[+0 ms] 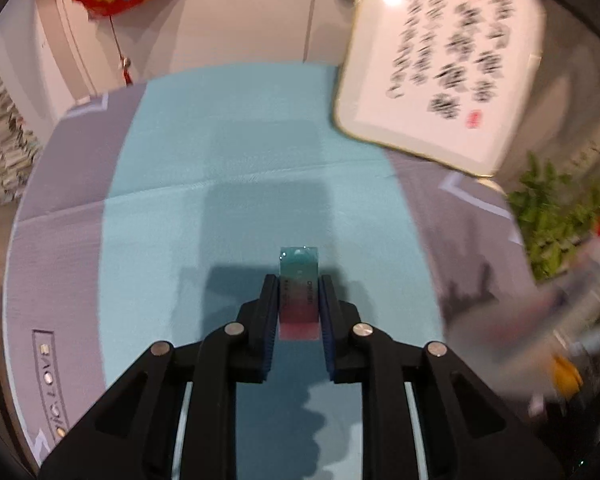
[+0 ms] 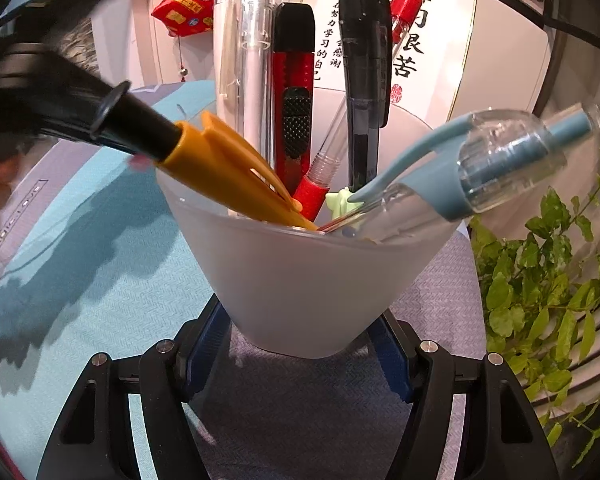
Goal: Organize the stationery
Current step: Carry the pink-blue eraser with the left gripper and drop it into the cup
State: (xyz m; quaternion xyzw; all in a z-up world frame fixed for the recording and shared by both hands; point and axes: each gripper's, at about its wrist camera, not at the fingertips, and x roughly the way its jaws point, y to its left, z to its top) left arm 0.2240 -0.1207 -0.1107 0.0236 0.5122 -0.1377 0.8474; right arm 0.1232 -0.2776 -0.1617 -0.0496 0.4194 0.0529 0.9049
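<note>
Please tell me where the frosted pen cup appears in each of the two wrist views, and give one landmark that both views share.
Left wrist view: only a blurred pale shape at the right edge, possibly the pen cup; I cannot be sure.
Right wrist view: centre, pen cup held between the right claw pads, full of pens.
Shared landmark: the white calligraphy board, upper right in both.

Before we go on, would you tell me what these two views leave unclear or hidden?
- Left wrist view: the print on the eraser between the left gripper fingers is too small and blurred to read.
- Left wrist view: things at the right edge are smeared by blur.
- Right wrist view: the frosted cup wall hides the lower ends of the pens and the red box cutter.
- Right wrist view: the black pen is cut off by the top edge.
</note>
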